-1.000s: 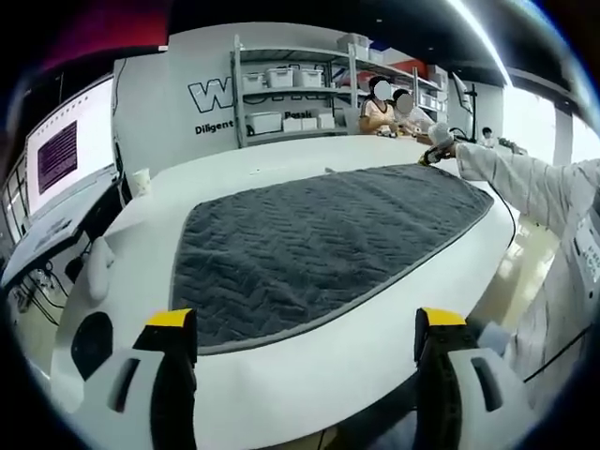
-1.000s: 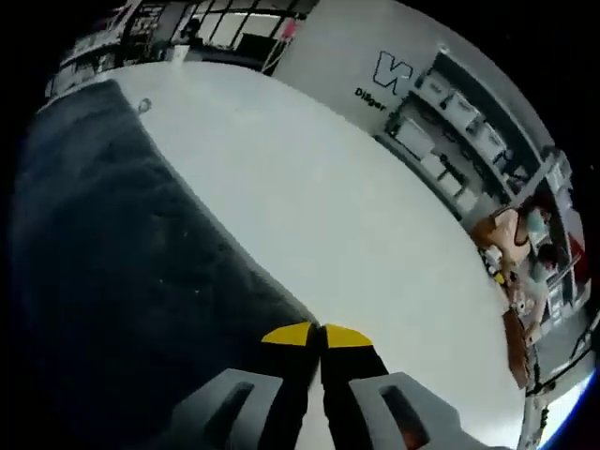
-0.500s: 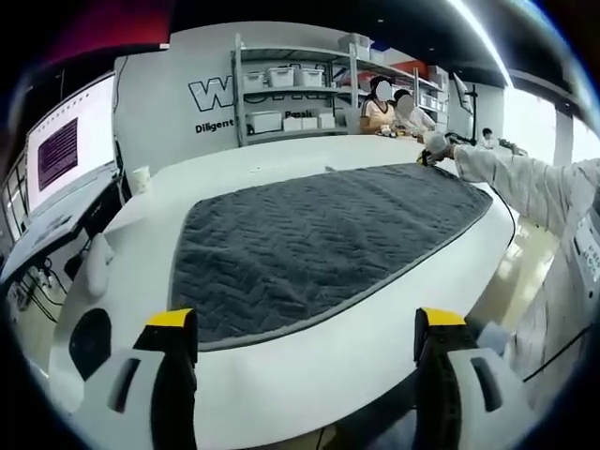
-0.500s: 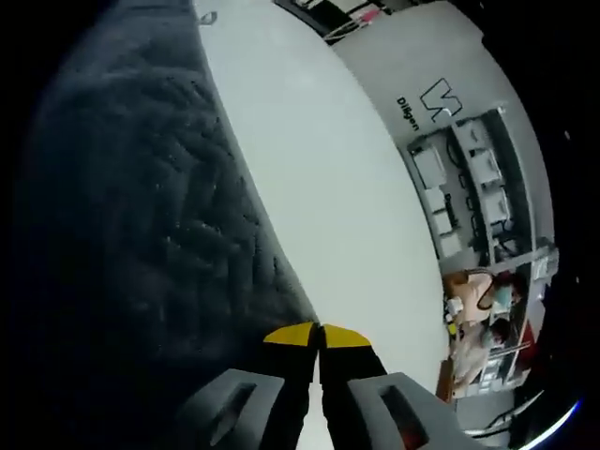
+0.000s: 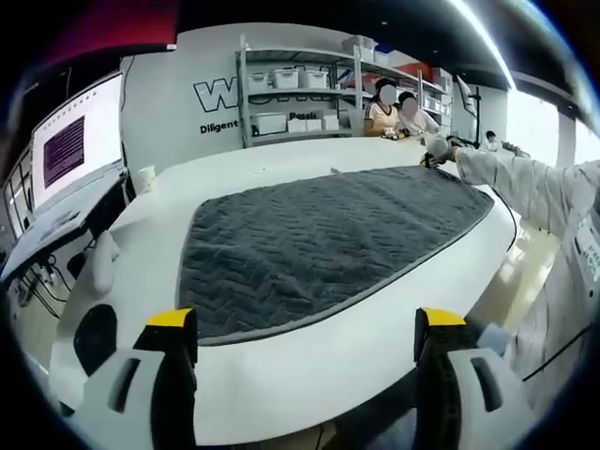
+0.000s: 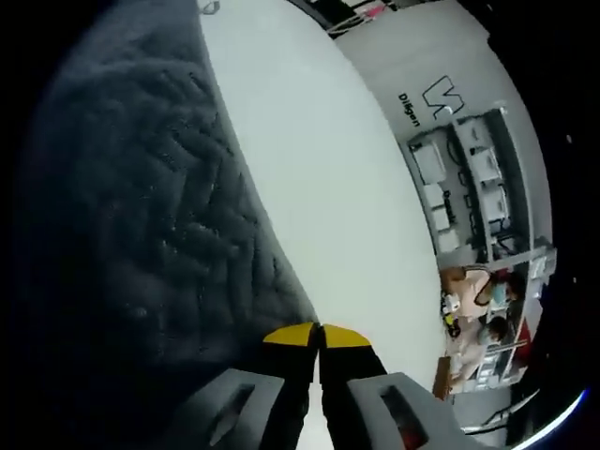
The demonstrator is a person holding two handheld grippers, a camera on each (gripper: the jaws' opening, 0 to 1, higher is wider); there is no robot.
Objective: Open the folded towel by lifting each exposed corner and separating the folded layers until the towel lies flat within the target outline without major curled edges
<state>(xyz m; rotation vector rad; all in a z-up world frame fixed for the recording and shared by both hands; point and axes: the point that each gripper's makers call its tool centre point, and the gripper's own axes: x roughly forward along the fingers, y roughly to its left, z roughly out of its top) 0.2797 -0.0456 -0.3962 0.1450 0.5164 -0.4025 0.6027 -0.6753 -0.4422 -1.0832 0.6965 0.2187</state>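
Note:
A dark grey quilted towel (image 5: 319, 244) lies spread on the white table (image 5: 281, 375). My left gripper (image 5: 306, 321) hovers open over the table's near edge, short of the towel's near hem, with nothing between its yellow-tipped fingers. At the towel's far right corner, a white-sleeved arm (image 5: 525, 183) reaches in with my right gripper (image 5: 437, 152). In the right gripper view, my right gripper (image 6: 318, 335) is shut on the towel (image 6: 141, 234) at its edge, where cloth meets bare table (image 6: 328, 187).
Shelves with white bins (image 5: 291, 94) line the back wall. Two people (image 5: 394, 103) sit at the table's far end. A monitor (image 5: 70, 150) stands at the left, with a paper cup (image 5: 145, 178) and a white object (image 5: 101, 267) near the table's left edge.
The right gripper view has rolled, with the towel edge still held between the shut fingers. The left view has barely shifted, and the towel lies the same.

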